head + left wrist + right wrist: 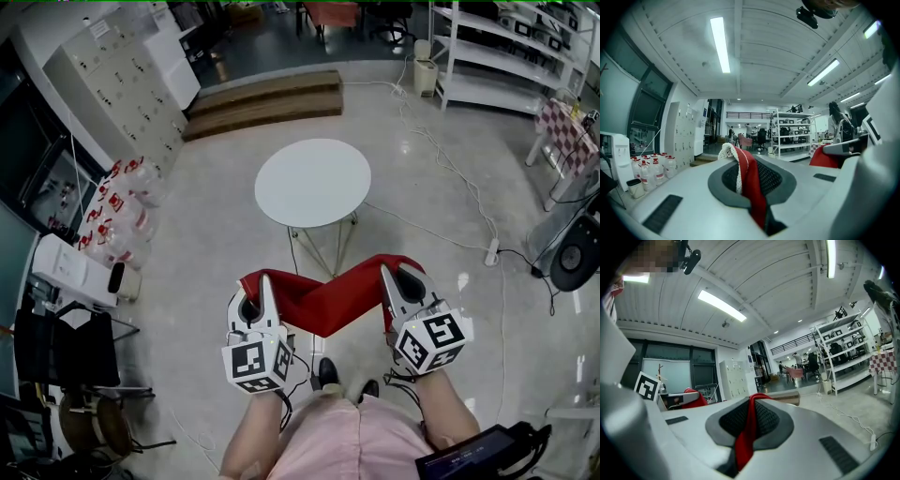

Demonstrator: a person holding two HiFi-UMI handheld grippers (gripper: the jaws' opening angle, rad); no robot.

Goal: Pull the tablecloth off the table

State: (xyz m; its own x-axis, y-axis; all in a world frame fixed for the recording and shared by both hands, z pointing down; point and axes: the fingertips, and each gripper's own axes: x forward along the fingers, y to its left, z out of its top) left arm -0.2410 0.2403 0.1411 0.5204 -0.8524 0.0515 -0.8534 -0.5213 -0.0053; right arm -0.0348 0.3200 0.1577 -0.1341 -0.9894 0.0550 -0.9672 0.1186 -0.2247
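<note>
My left claw (749, 176) is clamped on the cloth (752, 197), which covers the seam, so I can't see how much is pinched. It's the same in my right claw (751, 416). In the head view the bottom edge cuts off my forearms (253, 441) and a dark device (478, 455), perhaps a tablet. The table (314, 183) top hides most of its legs.

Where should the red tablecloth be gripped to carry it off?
Its top edge, near each end, approached level from the person's side. The tablecloth is thin and limp, so an edge fits between jaws. The left hand-held gripper and right hand-held gripper are each shut on it so; it sags between them.
</note>
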